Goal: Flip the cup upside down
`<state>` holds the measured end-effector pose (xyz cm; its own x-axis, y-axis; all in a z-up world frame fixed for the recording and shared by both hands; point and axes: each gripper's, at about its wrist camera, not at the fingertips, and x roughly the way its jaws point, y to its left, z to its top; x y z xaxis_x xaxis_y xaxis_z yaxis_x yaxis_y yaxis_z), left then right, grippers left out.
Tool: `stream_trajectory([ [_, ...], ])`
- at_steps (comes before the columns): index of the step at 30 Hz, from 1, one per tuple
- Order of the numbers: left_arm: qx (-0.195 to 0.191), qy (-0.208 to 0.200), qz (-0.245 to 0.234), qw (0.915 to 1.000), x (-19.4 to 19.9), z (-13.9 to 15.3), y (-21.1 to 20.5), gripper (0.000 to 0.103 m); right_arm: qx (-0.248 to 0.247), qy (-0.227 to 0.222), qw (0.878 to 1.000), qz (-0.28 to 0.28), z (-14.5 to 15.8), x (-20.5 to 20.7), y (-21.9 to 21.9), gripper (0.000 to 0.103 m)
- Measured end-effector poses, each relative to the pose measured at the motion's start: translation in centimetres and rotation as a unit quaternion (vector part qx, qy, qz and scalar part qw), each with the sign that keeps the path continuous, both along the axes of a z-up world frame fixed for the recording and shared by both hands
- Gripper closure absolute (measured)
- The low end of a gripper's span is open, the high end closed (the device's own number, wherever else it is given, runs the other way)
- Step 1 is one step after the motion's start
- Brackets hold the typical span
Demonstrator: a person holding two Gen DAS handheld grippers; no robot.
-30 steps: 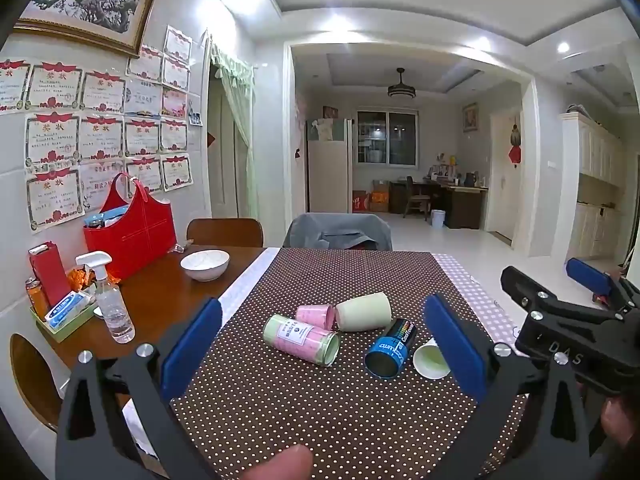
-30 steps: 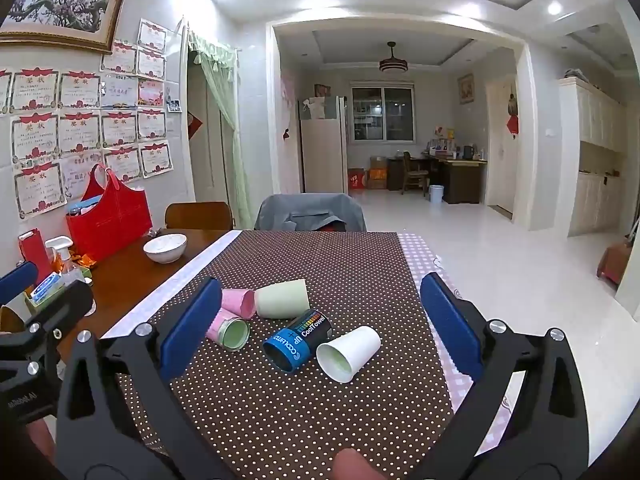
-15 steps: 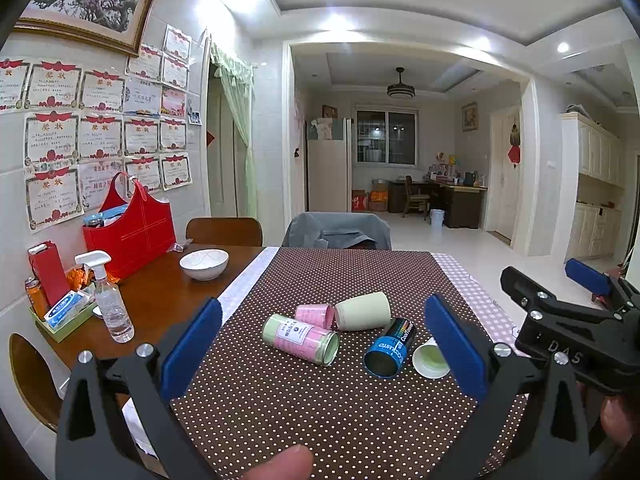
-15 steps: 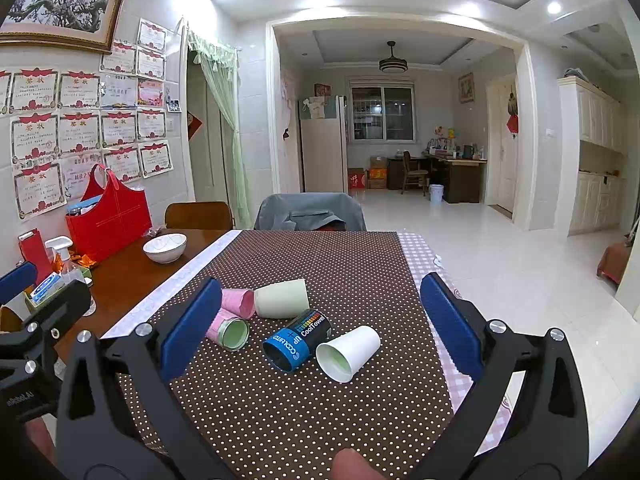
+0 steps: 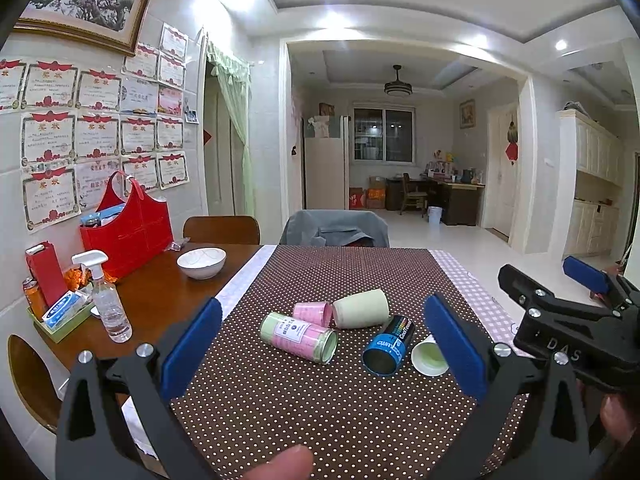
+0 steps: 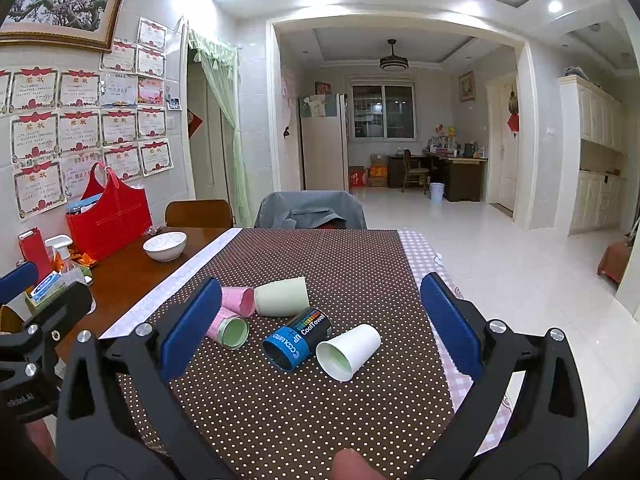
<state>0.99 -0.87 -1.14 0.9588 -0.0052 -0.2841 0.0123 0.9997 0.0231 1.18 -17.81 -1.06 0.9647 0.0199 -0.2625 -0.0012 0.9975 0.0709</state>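
Note:
Several cups lie on their sides on the brown dotted cloth: a white paper cup, a blue and black cup, a pale green cup, a small pink cup and a pink and green cup. My left gripper is open and empty, short of the cups. My right gripper is open and empty, short of the cups. The right gripper also shows at the right of the left wrist view.
A white bowl, a spray bottle, a red bag and a small tray of items stand on the wooden table at the left. A grey-draped chair stands at the far end.

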Motion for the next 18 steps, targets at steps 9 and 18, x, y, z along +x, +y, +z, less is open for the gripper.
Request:
stream_trajectory([
  [9,0.009,0.026,-0.008,0.9996,0.3,-0.3,0.4,0.004,0.003,0.018,1.000,0.004,-1.1,1.1,-0.1,0.006],
  [18,0.042,0.030,-0.016,0.9985,2.3,-1.9,0.3,0.004,0.007,0.047,0.999,0.012,-2.9,3.2,-0.4,0.006],
])
